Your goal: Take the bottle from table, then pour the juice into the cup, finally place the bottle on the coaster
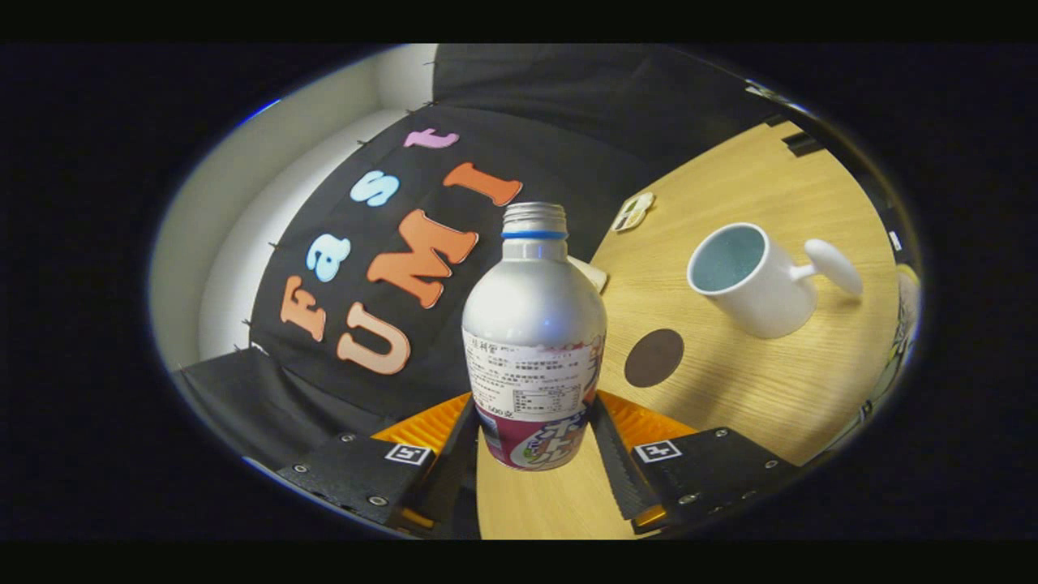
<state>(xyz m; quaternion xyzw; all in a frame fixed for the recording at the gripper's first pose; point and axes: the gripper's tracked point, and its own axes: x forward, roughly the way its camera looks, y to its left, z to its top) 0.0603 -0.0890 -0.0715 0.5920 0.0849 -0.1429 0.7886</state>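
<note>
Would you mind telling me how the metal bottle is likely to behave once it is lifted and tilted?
The bottle, held between the fingers, looks stiff, so it should not buckle. Its smooth metal shoulder and glossy label may slip. With no cap on the neck, any juice inside could spill early when tilted toward the cup.

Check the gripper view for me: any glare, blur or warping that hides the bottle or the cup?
Gripper view: sharp. Soft sheen on the bottle, held between the jaws of the gripper, label still legible. Fisheye bends the table. Cup and coaster clear, soft shadows.
</note>
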